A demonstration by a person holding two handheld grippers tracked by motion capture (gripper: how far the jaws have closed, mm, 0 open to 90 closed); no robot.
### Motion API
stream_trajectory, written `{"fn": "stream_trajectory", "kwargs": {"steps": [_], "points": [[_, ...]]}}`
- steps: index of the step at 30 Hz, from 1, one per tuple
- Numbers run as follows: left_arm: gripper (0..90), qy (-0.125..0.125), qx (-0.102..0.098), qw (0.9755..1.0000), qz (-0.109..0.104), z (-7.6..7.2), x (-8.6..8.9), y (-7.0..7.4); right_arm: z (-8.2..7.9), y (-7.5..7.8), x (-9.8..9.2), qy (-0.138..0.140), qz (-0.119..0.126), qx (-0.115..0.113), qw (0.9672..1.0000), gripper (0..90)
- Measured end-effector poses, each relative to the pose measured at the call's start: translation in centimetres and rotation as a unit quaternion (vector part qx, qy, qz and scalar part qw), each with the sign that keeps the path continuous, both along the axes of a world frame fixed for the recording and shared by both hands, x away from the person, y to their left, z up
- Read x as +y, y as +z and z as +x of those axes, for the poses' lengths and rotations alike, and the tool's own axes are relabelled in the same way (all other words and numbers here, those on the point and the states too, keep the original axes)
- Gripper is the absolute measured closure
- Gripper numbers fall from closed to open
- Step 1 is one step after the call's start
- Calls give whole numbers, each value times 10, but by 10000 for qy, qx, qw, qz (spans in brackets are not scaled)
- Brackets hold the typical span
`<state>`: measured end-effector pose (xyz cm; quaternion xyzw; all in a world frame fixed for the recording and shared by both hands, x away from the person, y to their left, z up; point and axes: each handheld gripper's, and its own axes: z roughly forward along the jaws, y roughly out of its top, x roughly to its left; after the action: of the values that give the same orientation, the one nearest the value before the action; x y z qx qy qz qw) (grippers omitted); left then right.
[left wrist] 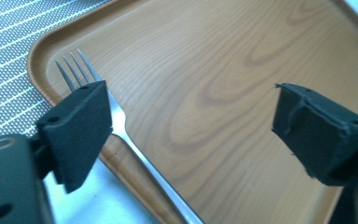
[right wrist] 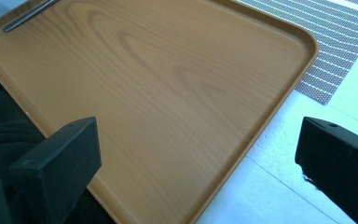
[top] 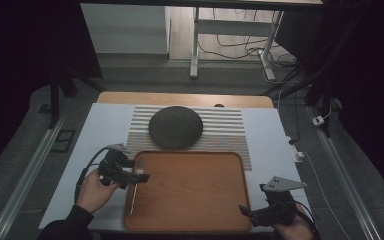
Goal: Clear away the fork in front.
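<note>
The left hand-held gripper (top: 141,177) hangs over the near left edge of the wooden tray (top: 190,220), its jaws spread wide with nothing pinched between them. The fork (top: 135,181) lies below it along the tray's left side, tines pointing toward the far edge. In the left gripper view the fork (left wrist: 121,128) rests with its handle on the tray's raised rim (left wrist: 37,70), and one black jaw covers the neck just behind the tines; the handle's end is cut off at the bottom of that view.

The right hand-held gripper (top: 244,210) sits at the tray's near right corner, jaws also spread and holding nothing. In the right gripper view the tray (right wrist: 279,112) runs out of frame at the left, and a thin grey strip at the top left corner is the fork handle (right wrist: 28,16), mostly cropped.

Beyond the tray, a dark round plate (top: 175,127) rests on a striped placemat (top: 227,127) on the white worktop (top: 100,130); the plate's surface is hard to make out in the dim light.
</note>
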<state>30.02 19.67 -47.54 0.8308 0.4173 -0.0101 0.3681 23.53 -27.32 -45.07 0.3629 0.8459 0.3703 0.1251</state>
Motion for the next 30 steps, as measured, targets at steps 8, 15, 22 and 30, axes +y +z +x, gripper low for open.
{"fn": "stream_trajectory", "kwargs": {"steps": [8,15,22,30], "points": [[41,-54,-186,9996,-214,-16,10,8,0,0,-1,-16,32,16,10000,0],[28,-30,-304,9989,-343,-34,23,10,1,0,-1,-29,56,34,10000,0],[17,97,-433,9980,-453,-51,39,12,1,0,-1,-44,72,51,10000,0],[9,321,-544,9967,-512,-68,58,11,1,0,-1,-56,72,50,9999,0]]}}
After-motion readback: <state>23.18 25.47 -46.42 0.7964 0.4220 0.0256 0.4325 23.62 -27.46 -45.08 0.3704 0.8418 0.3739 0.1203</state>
